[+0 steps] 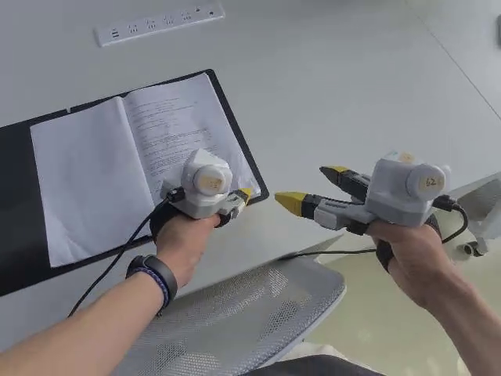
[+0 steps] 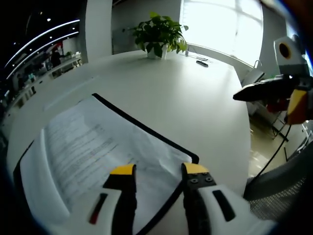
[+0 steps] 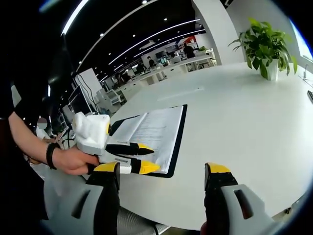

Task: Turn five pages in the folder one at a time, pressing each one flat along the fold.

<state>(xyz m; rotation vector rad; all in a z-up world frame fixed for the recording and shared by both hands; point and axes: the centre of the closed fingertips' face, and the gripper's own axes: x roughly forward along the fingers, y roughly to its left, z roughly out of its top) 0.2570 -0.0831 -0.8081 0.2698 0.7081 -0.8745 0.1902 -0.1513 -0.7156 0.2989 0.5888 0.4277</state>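
Note:
The folder [image 1: 249, 163] lies open on the white table, black cover under white pages. Its right page [image 1: 180, 117] carries printed text; the left page [image 1: 82, 180] is blank. My left gripper [image 1: 239, 200] hovers open at the right page's lower right corner, its yellow-tipped jaws [image 2: 159, 170] straddling the paper's edge [image 2: 161, 152]. My right gripper [image 1: 319, 186] is open in the air to the right of the folder, off the table's near edge, with nothing between its fingers [image 3: 162, 169]. The right gripper view has the folder [image 3: 156, 127] and the left gripper [image 3: 139, 157] at its corner.
A white power strip [image 1: 160, 22] lies at the table's far side. A grey mesh chair [image 1: 258, 313] sits under the near edge, with another chair [image 1: 481, 204] at the right. A potted plant [image 2: 159, 34] stands far across the table.

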